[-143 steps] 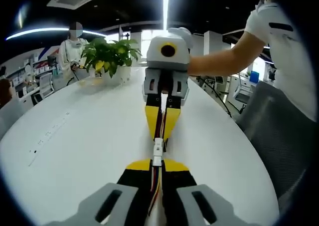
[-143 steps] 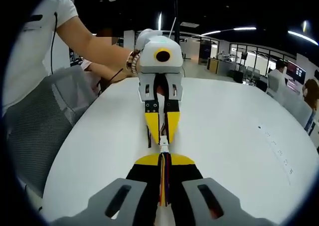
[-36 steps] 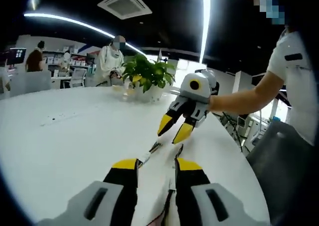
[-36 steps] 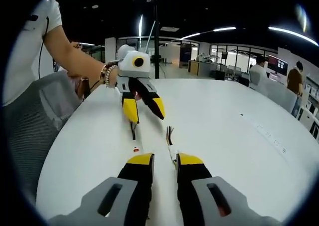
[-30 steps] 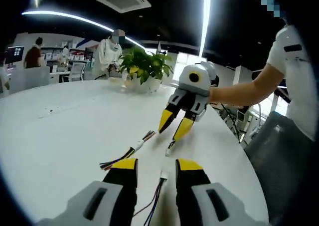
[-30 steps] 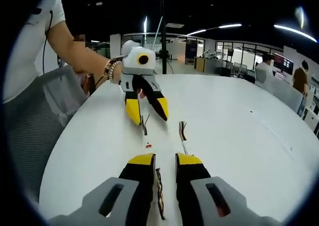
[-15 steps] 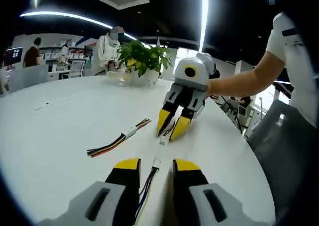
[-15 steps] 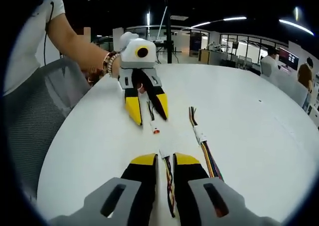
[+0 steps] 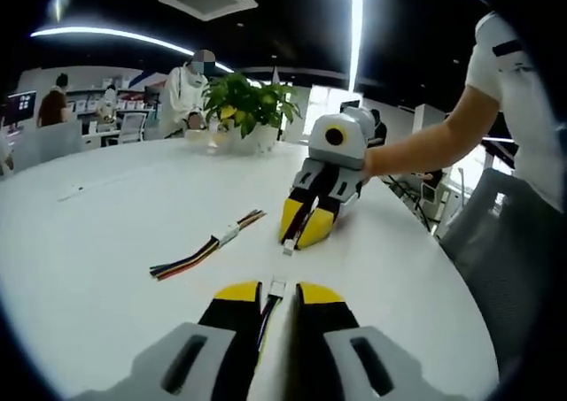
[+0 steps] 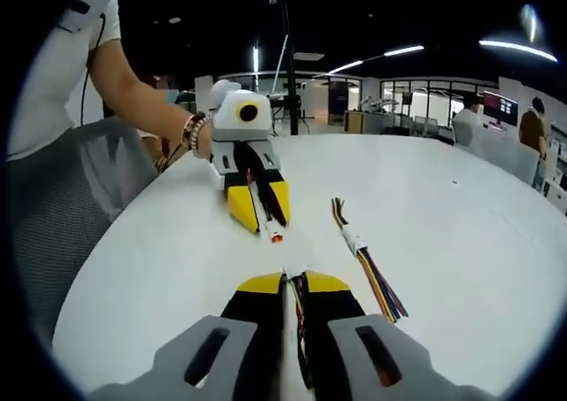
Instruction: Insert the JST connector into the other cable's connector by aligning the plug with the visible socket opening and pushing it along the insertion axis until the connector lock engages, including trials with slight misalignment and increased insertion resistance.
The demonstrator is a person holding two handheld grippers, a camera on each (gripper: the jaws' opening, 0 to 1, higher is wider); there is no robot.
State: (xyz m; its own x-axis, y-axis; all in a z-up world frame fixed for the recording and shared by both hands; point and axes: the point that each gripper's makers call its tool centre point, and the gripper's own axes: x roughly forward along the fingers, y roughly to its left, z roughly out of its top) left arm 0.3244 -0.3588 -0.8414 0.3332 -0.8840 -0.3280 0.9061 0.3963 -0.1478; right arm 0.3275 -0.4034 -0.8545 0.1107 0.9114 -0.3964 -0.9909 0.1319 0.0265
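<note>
Left gripper view: left tool (image 9: 279,296), yellow-tipped black jaws pressed nearly together on a multicoloured wire lead, pinching it; the lead's white JST connector (image 9: 277,288) projects just ahead of the jaw tips. Facing it across the white counter (image 9: 106,233), a short way ahead: right tool (image 9: 299,235), jaws closed on a second lead whose small white connector (image 9: 288,249) sticks out at the tips, apart from the first connector. Ahead and left of the left tool: a spare wire bundle (image 9: 205,245), lying loose on the counter, white connector at mid-length. Beyond: potted plant (image 9: 241,108).

Right gripper view: right tool (image 10: 295,288), jaws pinching its lead (image 10: 299,308). Left tool (image 10: 260,208) opposite, jaws closed on a lead ending in a white connector with a red mark (image 10: 275,235). Spare wire bundle (image 10: 365,259) ahead and right of the right tool, flat on the counter (image 10: 461,242).
</note>
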